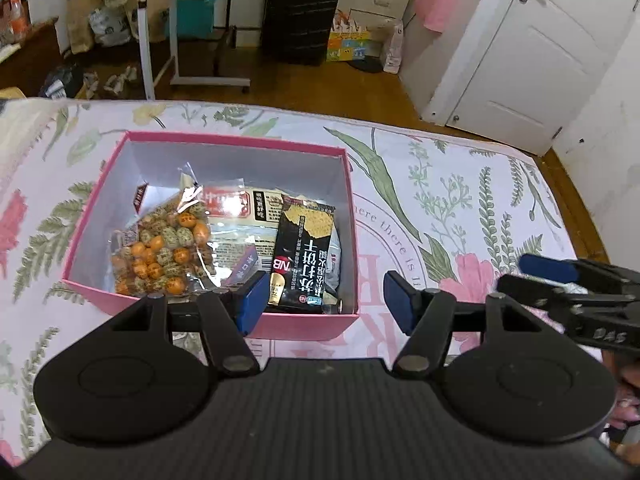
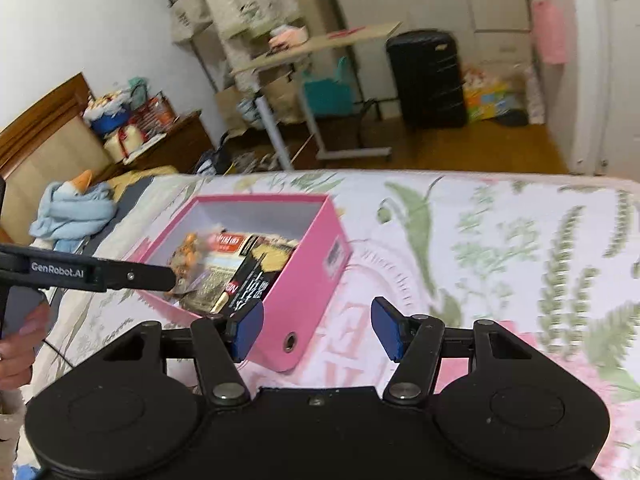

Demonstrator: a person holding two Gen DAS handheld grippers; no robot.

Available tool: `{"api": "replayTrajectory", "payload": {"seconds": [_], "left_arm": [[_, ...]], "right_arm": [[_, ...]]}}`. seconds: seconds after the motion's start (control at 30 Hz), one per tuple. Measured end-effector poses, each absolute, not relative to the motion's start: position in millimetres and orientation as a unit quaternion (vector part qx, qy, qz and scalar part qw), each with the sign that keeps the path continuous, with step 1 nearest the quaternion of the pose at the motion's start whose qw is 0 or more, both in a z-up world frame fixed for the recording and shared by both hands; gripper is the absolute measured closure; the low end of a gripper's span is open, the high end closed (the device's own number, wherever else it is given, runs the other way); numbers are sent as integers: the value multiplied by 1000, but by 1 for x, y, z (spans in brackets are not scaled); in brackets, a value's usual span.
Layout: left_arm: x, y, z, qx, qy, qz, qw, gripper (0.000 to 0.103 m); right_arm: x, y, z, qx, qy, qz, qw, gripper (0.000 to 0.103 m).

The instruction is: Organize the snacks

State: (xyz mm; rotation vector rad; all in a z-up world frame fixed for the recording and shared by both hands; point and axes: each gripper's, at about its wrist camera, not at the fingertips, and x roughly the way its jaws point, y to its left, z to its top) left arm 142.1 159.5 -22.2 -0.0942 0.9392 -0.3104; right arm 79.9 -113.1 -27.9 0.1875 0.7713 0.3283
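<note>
A pink box stands open on the floral bed sheet. Inside lie a clear bag of orange and speckled candies, a black cracker packet and a red-labelled pack. My left gripper hovers open over the box's near right corner with nothing between its blue pads. In the right wrist view the box sits to the left, with the black packet showing. My right gripper is open and empty beside the box's near corner. The right gripper also shows right of the box, the left gripper over the box's left side.
The floral sheet ends at the bed's far edge above a wooden floor. Beyond stand a rolling table, a black suitcase and a white door. A blue cloth lies left. A person's hand holds the left gripper.
</note>
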Motion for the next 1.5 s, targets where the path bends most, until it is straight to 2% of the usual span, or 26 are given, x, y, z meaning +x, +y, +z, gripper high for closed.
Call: {"api": "replayTrajectory", "payload": {"seconds": [0.17,0.27,0.37,0.5,0.87,1.23,1.37,1.5], "left_arm": [[120,146,-1,-22,441,-157,883,41],[104,136,9,-3,433,-162,887,41],[91,127,12,13,431,-162,887,37],[76,118,3,20,440,-164,883,36],[60,110,-28,18,455,-156,877,34],[42,105,-30,41,410,-121,903,22],[33,102,-29,57,384,-103,916,16],[32,103,-33,48,393,-104,913,10]], "right_arm": [[56,-123,-6,88,353,130,922,38],[41,-124,-1,81,353,111,925,30],[26,-122,-3,62,358,76,929,29],[11,-116,-13,39,364,43,930,26],[-12,-128,-30,47,390,-14,920,26],[-35,-134,-35,43,412,-54,909,21],[-42,-138,-38,44,412,-71,907,8],[-47,-143,-39,45,403,-81,910,8]]}}
